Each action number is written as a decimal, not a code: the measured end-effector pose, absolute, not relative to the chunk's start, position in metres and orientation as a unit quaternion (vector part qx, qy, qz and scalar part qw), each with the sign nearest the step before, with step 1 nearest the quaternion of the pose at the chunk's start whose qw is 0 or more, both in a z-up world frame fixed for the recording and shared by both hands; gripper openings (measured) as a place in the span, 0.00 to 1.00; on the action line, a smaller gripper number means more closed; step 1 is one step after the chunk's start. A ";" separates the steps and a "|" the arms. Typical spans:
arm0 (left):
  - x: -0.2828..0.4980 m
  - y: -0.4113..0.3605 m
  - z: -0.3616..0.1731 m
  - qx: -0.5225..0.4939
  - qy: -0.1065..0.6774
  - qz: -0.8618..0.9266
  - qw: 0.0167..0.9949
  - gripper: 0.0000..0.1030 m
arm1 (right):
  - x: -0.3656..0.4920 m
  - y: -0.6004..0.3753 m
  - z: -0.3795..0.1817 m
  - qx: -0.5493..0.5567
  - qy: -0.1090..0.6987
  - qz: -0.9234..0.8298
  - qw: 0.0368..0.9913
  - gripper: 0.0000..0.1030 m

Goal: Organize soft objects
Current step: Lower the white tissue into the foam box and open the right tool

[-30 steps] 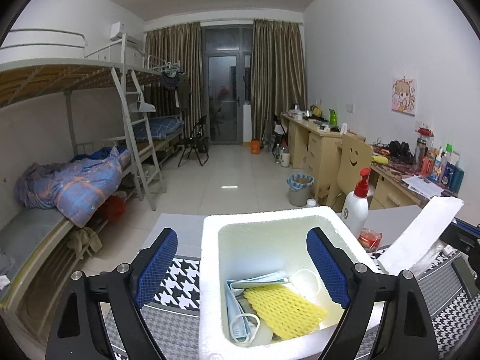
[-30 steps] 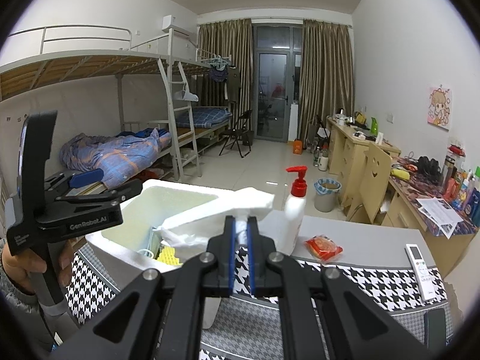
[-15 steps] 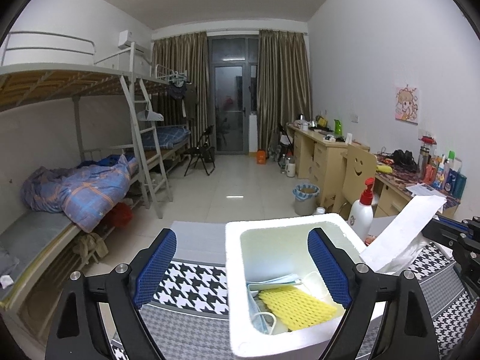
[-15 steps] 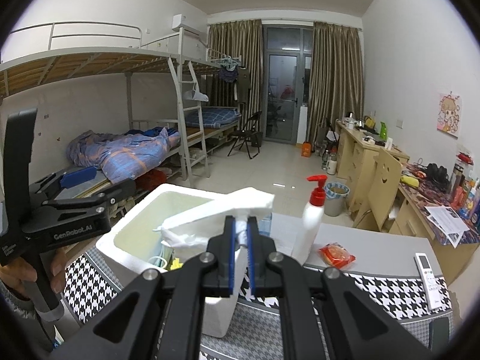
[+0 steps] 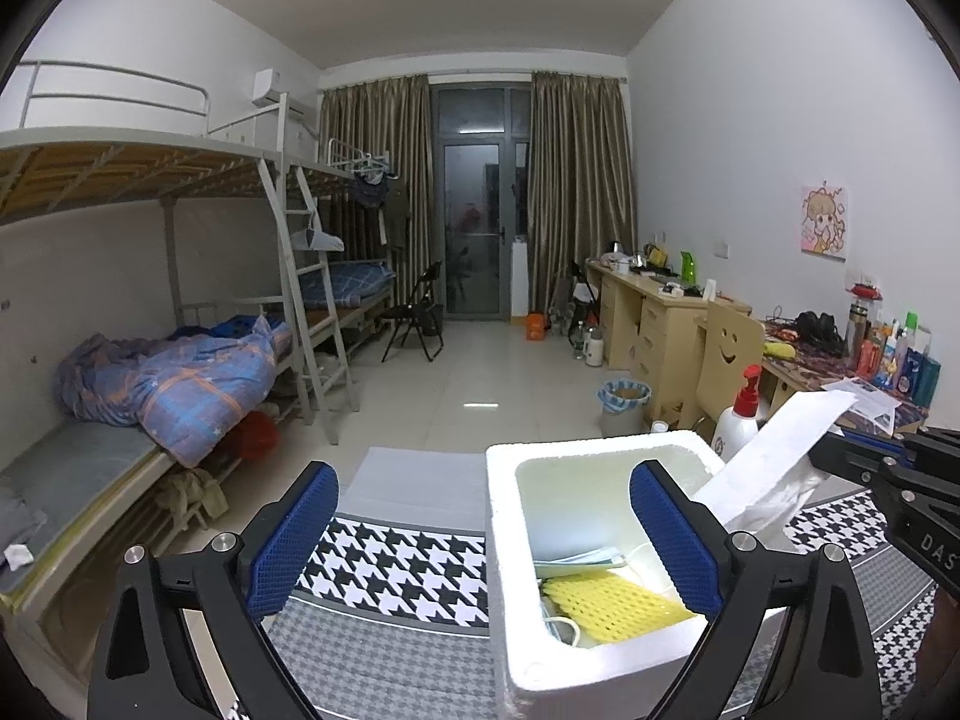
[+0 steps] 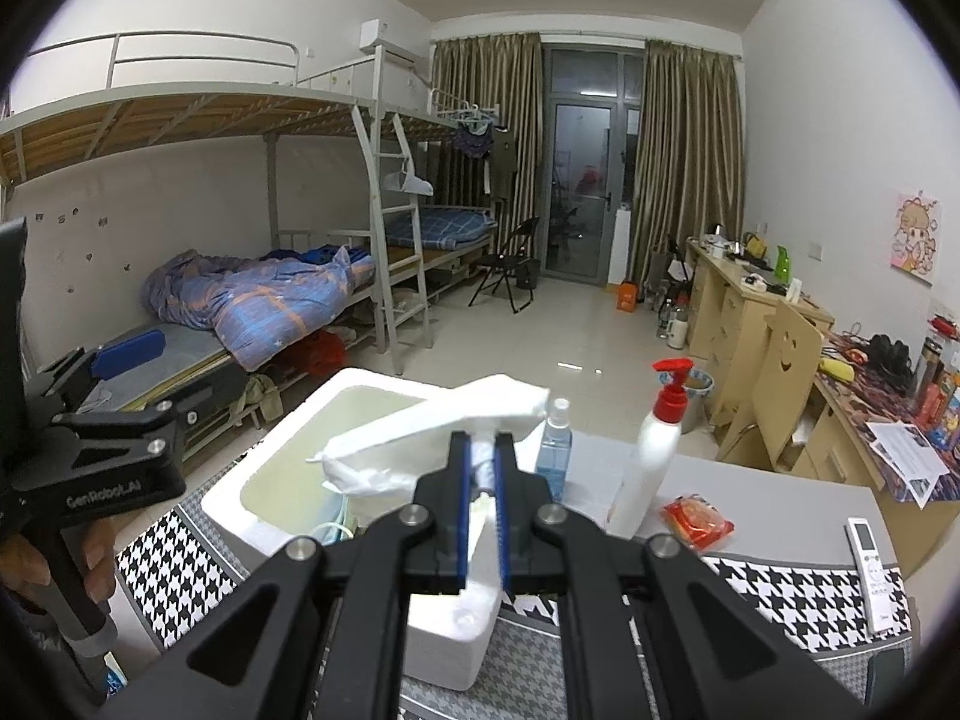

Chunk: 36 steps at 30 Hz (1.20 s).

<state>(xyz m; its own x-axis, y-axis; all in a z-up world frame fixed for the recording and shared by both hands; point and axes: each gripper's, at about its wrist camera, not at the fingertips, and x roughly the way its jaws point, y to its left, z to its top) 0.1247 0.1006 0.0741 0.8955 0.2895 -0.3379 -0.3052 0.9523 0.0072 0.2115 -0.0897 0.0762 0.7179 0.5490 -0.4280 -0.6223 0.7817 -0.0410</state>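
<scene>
A white foam box [image 5: 504,540] stands on the houndstooth cloth; inside lie a yellow foam net [image 5: 612,606] and pale blue face masks [image 5: 576,561]. My left gripper [image 5: 483,534] hovers at the box's near left corner. Its jaws are opening, and only the box's left wall lies between them, untouched by the pads. My right gripper [image 6: 480,462] is shut on a crumpled white foam sheet [image 6: 456,420], holding it over the box's right rim. In the left wrist view that sheet [image 5: 774,462] slants up from the box's right edge.
Behind the box, a white pump bottle with a red top [image 6: 654,462] and a small blue spray bottle [image 6: 555,450] stand on the table. A red snack packet [image 6: 696,519] and a white remote [image 6: 867,558] lie to the right. Bunk beds line the left, desks the right.
The left gripper has shifted left, so the box now sits further right in its view, and its jaws stand slightly wider. The right gripper has brought the white sheet closer over the box.
</scene>
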 end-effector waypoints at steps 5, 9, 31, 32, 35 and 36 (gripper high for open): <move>0.118 0.106 0.072 -0.025 0.166 0.161 0.973 0.97 | 0.214 -0.081 0.076 -0.095 0.204 0.323 0.919 0.09; 0.113 0.110 0.071 -0.025 0.165 0.165 0.972 0.97 | 0.217 -0.075 0.074 -0.094 0.210 0.325 0.917 0.09; 0.088 0.109 0.055 -0.030 0.164 0.158 0.973 0.97 | 0.229 -0.050 0.059 -0.084 0.252 0.333 0.905 0.26; 0.087 0.108 0.054 -0.031 0.165 0.155 0.974 0.97 | 0.231 -0.049 0.058 -0.082 0.255 0.334 0.904 0.31; 0.084 0.109 0.051 -0.034 0.168 0.148 0.974 0.97 | 0.231 -0.047 0.058 -0.076 0.257 0.334 0.903 0.60; 0.083 0.110 0.050 -0.036 0.170 0.147 0.974 0.97 | 0.229 -0.047 0.058 -0.074 0.253 0.337 0.904 0.67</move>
